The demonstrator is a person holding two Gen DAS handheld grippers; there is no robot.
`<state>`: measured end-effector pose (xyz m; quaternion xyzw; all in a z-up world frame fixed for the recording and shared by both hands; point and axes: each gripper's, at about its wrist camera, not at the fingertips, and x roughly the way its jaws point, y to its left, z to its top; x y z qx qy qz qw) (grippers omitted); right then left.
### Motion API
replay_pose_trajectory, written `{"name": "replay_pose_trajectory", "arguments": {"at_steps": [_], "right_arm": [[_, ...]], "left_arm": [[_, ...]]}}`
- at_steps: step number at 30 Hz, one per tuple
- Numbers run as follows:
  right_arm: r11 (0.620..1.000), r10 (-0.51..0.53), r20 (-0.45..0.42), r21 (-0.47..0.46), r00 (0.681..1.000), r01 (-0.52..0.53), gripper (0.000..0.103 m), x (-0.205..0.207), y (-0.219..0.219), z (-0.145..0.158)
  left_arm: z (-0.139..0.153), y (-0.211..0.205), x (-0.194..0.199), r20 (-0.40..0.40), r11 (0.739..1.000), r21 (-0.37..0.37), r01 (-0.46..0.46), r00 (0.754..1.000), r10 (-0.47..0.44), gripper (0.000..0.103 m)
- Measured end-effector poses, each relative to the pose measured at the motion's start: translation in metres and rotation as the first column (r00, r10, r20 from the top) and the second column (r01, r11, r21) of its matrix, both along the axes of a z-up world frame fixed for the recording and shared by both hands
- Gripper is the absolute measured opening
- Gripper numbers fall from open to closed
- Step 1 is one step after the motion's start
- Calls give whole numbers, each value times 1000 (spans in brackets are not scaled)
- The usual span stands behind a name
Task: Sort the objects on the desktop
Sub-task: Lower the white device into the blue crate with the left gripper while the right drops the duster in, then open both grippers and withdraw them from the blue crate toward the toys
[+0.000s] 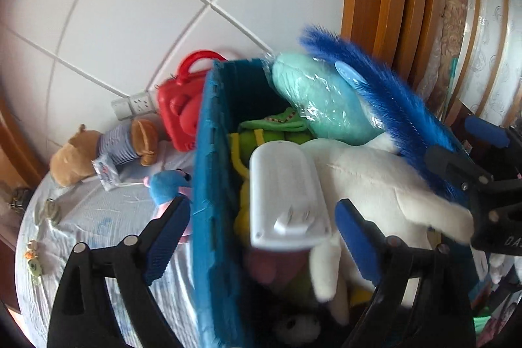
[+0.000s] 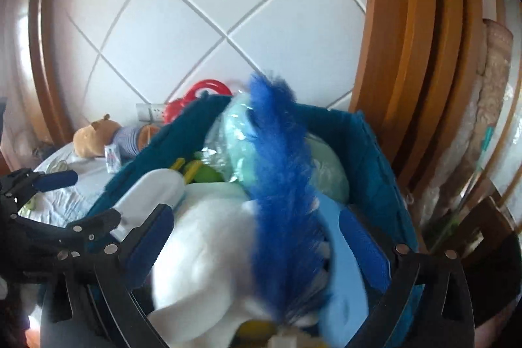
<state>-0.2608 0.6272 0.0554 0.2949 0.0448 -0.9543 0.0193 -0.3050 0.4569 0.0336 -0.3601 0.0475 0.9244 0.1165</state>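
Both grippers, left (image 1: pixel 264 237) and right (image 2: pixel 257 243), angled down over blue bin (image 1: pixel 208 172), jaws spread.

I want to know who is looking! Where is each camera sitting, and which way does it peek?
Left wrist view: on the left gripper, looking down into the blue bin; its open fingers and the right gripper show.
Right wrist view: on the right gripper, above the white plush; its open fingers and the left gripper show.
Both share bin, plush and brown bear.

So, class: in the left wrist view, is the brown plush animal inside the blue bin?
No, the brown plush animal lies on the cloth outside the blue bin.
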Motion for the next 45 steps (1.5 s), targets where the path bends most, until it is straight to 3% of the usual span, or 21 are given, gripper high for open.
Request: {"name": "replay_pose_trajectory", "arguments": {"at_steps": [2,4,9,17,31,35,45], "right_arm": [[1000,3,-23,16,1000,-3,103,14,-10,2],[1000,16,-44,21,999,-15,103,27,-21,4],[998,60,-82,12,995,-59,103,59,-51,1],[984,178,-66,1,982,-178,103,86,-120,-16],[945,326,-6,-3,945,-326,103,112,-247,-36],[938,347,13,5,938,-347,103,117,-289,-41],[899,438,52,-6,897,-439,103,131,-403,-62]], "left_arm": [[2,-10,13,-15,1000,10,-13,1000,14,91],[4,-24,29,-33,999,27,-34,999,34,103],[-1,-56,64,-43,996,45,-72,996,74,103],[-10,-123,111,-21,981,44,-187,982,188,103],[-27,-253,173,3,930,42,-366,931,366,103],[-32,-297,192,-2,906,35,-422,906,423,103],[-58,-403,230,25,863,20,-505,863,505,103]]}}
